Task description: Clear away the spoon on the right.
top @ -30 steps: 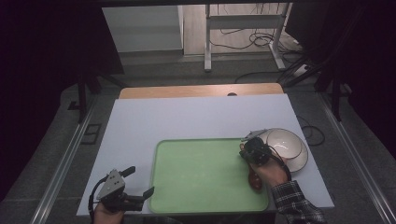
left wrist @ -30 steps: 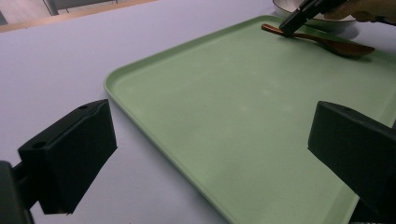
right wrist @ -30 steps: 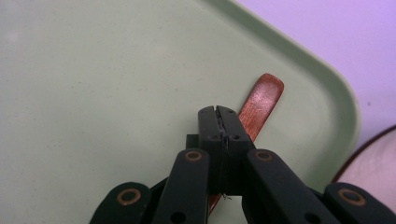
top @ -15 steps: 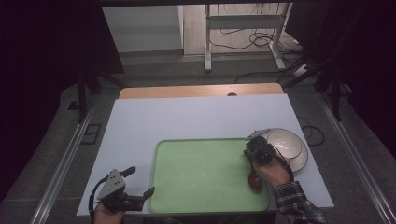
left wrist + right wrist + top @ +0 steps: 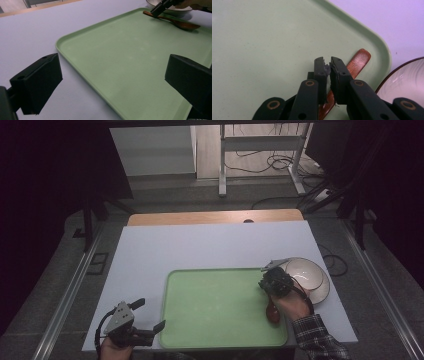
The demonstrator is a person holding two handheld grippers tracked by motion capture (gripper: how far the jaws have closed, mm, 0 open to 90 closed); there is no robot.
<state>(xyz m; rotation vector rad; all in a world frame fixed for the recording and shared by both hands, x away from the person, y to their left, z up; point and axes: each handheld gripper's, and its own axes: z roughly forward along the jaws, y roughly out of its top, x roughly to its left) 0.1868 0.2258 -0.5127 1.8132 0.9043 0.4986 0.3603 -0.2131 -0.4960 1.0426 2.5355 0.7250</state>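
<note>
A brown wooden spoon (image 5: pixel 272 311) lies along the right edge of the green tray (image 5: pixel 215 305), its bowl toward the person. My right gripper (image 5: pixel 267 292) points down at the spoon's handle (image 5: pixel 359 61). Its jaws have just been opening and stand a narrow slit apart (image 5: pixel 329 65). The handle runs under and between them on the tray floor (image 5: pixel 262 37), and the pads do not press on it. In the left gripper view the same spoon (image 5: pixel 181 24) and right gripper (image 5: pixel 155 11) show far off. My left gripper (image 5: pixel 150 314) hovers open at the tray's front left corner, holding nothing (image 5: pixel 113 75).
A white bowl with a dark rim (image 5: pixel 310 277) stands on the white tabletop (image 5: pixel 210 245) just right of the tray, close to the right hand. The bowl (image 5: pixel 409 80) also edges the right gripper view. A wooden strip (image 5: pixel 215 216) runs along the table's far edge.
</note>
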